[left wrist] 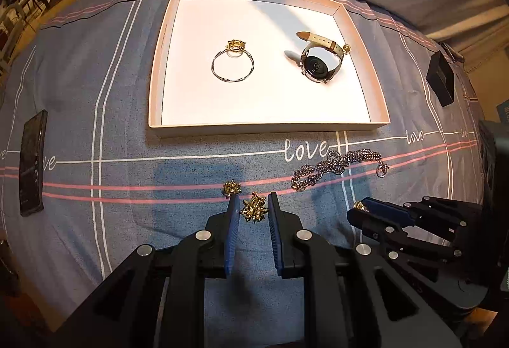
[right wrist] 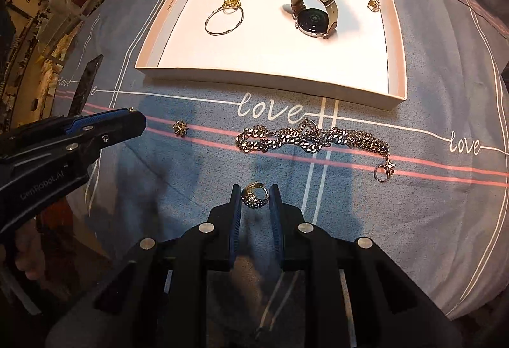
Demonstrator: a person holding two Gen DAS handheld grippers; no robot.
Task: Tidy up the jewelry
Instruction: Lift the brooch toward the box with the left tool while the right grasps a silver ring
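Note:
A shallow white box (left wrist: 267, 124) (right wrist: 254, 73) holds a thin bangle with a gold charm (left wrist: 233, 64) (right wrist: 223, 20), a watch with a beige strap (left wrist: 318, 58) (right wrist: 313, 12) and a small gold earring (right wrist: 373, 4). On the blue cloth lie a silver chain (left wrist: 334, 166) (right wrist: 311, 138) and a gold star earring (left wrist: 231, 188) (right wrist: 180, 128). My left gripper (left wrist: 253, 209) stands around a second gold star earring (left wrist: 253, 208), jaws slightly apart. My right gripper (right wrist: 255, 198) (left wrist: 361, 209) is closed against a gold studded ring (right wrist: 254, 196).
A black phone (left wrist: 31, 161) (right wrist: 84, 83) lies at the cloth's left. A small black box (left wrist: 440, 82) sits at the right. The bed cloth has white "love" lettering (left wrist: 305, 149) and pink stripes. Shelves stand beyond the bed at far left.

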